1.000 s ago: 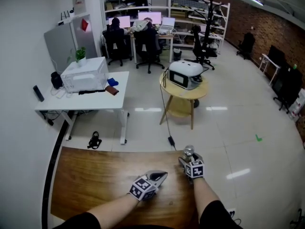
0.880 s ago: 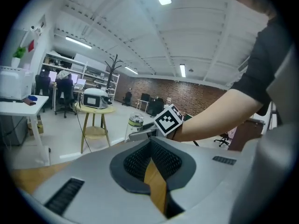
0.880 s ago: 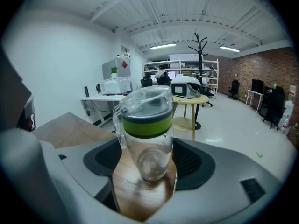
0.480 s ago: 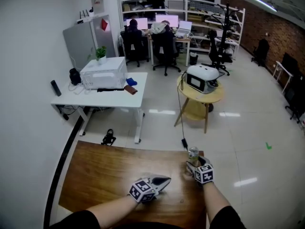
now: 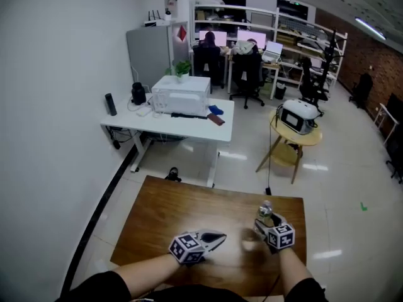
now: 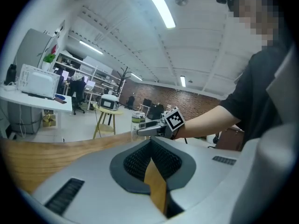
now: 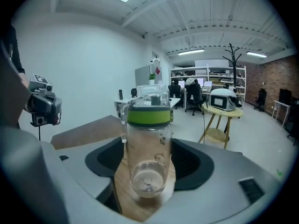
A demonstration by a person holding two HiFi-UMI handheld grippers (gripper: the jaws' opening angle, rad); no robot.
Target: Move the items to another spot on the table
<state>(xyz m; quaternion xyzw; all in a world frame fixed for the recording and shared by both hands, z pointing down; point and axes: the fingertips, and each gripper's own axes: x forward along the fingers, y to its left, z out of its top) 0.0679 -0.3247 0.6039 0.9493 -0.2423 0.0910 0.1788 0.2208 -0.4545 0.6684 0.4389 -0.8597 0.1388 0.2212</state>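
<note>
A clear water bottle (image 7: 148, 148) with a green band and clear lid stands upright between the jaws of my right gripper (image 7: 147, 141), whose pads sit against its sides. From the head it shows as a small bottle (image 5: 265, 208) at the tip of the right gripper (image 5: 266, 221), near the far right of the wooden table (image 5: 176, 212). My left gripper (image 5: 219, 236) hovers over the table's middle front, jaws together with nothing in them. Along the left gripper (image 6: 150, 143), I see the bottle (image 6: 137, 121) and the right gripper (image 6: 150, 130) ahead.
Beyond the table's far edge is open floor. A white desk (image 5: 189, 119) with a microwave stands further back, and a round yellow table (image 5: 296, 137) carries a white device. People sit at desks by shelves at the back. A wall runs along the left.
The head view has swung, so more of the wooden table and the white desk now show. The right gripper with the bottle sits further in from the far edge. The left gripper has hardly moved.
</note>
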